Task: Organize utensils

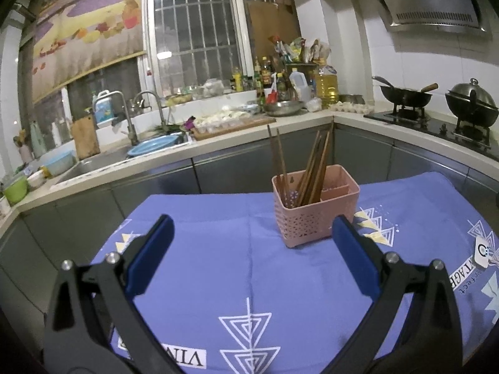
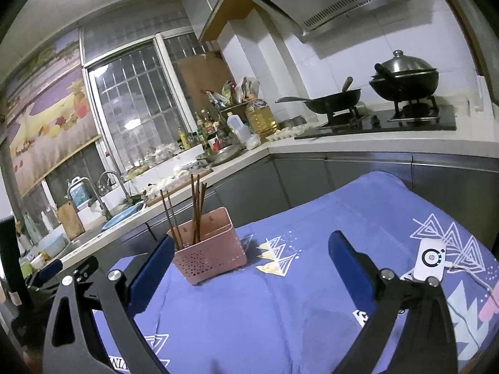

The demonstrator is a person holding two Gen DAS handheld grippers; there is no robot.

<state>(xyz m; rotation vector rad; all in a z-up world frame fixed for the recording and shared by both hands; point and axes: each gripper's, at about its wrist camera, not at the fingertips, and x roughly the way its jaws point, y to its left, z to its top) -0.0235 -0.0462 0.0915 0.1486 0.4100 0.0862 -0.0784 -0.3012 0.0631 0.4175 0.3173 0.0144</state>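
Observation:
A pink perforated utensil holder (image 1: 312, 212) stands upright on the blue cloth (image 1: 249, 265), holding several brown wooden chopsticks (image 1: 315, 168) that lean in its compartments. It also shows in the right wrist view (image 2: 212, 249) with the chopsticks (image 2: 195, 208). My left gripper (image 1: 252, 227) is open and empty, hovering over the cloth just short of the holder, which sits near its right finger. My right gripper (image 2: 252, 246) is open and empty, with the holder close to its left finger.
A white device with a cable (image 2: 430, 258) lies on the cloth at the right, also seen in the left wrist view (image 1: 482, 251). Behind the table runs a kitchen counter (image 1: 218, 137) with a sink, bottles and two woks on a stove (image 2: 389, 118).

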